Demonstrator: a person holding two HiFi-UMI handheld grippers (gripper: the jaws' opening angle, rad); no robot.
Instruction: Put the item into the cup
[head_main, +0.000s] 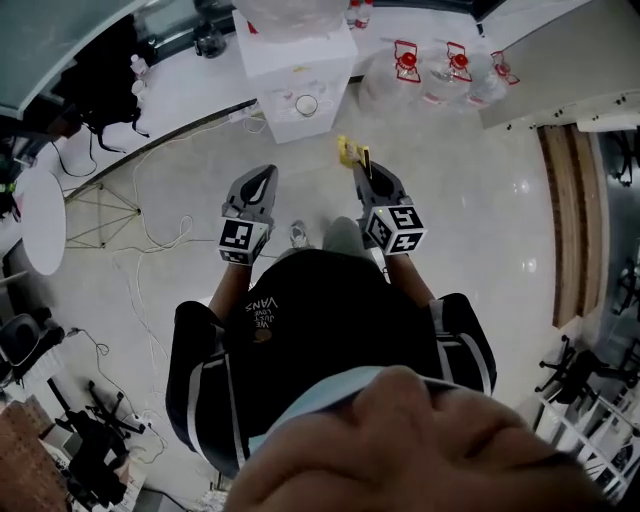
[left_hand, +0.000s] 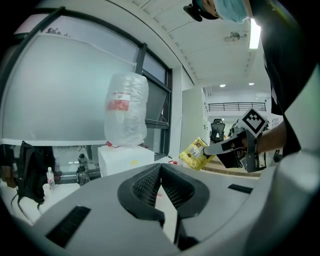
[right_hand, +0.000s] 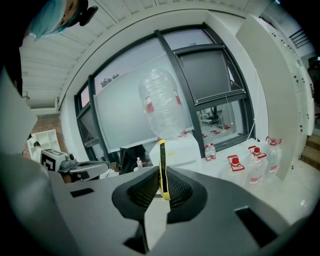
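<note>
**R claw: yellow packet, held on edge**

- Item: yellow packet (right_hand: 162, 167), flat snack-type. It stands upright between my R claw's (head_main: 372, 178) pads and sticks out past the tips. Jaws pinched tight on it.
- L claw (left_hand: 161, 167): jaws fully together, nothing between the pads. It sits beside the R claw on its left, apart from it and about level with it. Both are held out in front of my chest, above the pale floor (head_main: 480, 220).
- Cup (head_main: 306, 104): white, open top. It is ahead of both claws' tips, on the front ledge of a white dispenser box (head_main: 300, 65). Packet is well short of it, no contact.
- Big clear water jug (right_hand: 162, 102), upturned on top of the box, above and beyond the cup.
- Spare jugs w/ red handles (head_main: 440, 70): on the floor, ahead and to the R of the R claw.
</note>
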